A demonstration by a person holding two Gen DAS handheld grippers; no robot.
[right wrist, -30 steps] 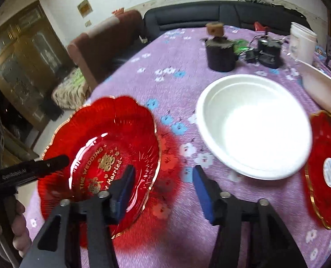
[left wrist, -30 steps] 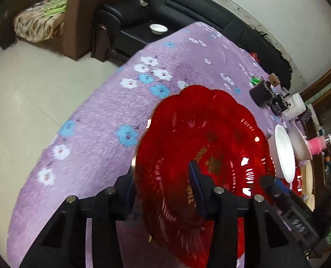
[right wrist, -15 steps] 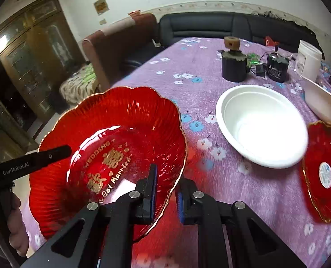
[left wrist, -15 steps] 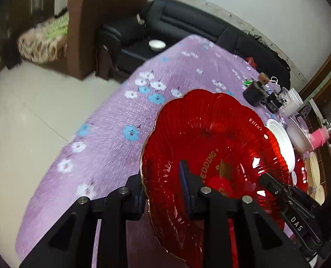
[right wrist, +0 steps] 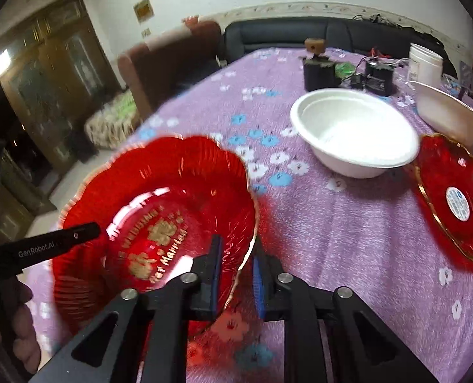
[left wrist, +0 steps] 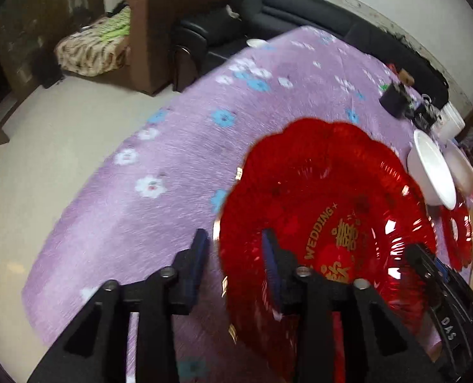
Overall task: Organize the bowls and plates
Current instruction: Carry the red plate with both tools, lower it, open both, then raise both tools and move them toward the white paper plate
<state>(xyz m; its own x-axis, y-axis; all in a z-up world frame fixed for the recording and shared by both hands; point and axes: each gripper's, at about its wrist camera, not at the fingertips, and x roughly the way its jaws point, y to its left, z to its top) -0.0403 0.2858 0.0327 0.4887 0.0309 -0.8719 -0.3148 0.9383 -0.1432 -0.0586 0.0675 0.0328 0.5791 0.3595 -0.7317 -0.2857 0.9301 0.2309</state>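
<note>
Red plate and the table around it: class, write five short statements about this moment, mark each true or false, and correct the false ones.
1. The red plate carries gold lettering that includes the word "WEDDING". True.
2. The white bowl holds food. False: it is empty.
3. A second red plate lies to the right of the white bowl in the right wrist view. True.
4. The tablecloth is plain green. False: it is purple with white and blue flowers.
5. A black sofa stands beyond the far edge of the table. True.
</note>
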